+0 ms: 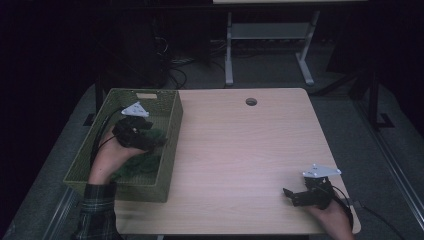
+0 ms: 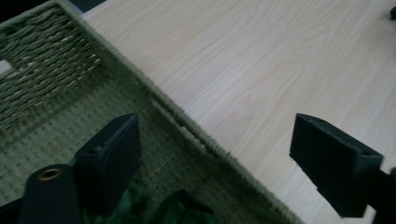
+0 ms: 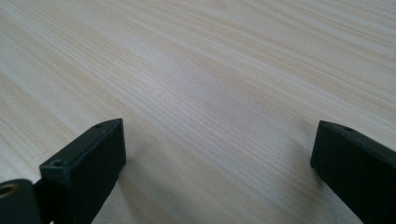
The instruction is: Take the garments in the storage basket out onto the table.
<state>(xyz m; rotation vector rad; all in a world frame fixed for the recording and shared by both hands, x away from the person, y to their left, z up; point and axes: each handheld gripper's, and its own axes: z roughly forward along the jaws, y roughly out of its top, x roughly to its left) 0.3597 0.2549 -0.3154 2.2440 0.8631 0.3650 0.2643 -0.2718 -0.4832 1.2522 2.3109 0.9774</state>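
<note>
A green woven basket (image 1: 170,131) stands on the left side of the wooden table (image 1: 240,145). Dark green cloth (image 1: 142,162) lies crumpled inside it. My left gripper (image 1: 150,134) hovers over the basket's right half, above the cloth, its jaws wide open and empty. In the left gripper view the basket's right rim (image 2: 187,128) runs between the jaws, with a bit of the cloth (image 2: 175,210) at the bottom. My right gripper (image 1: 291,196) rests low near the table's front right corner, open, with bare wood (image 3: 210,107) between its jaws.
A round cable hole (image 1: 251,101) sits near the table's far edge. A white desk frame (image 1: 270,40) stands on the dark floor behind. The table's front edge lies close to my right hand.
</note>
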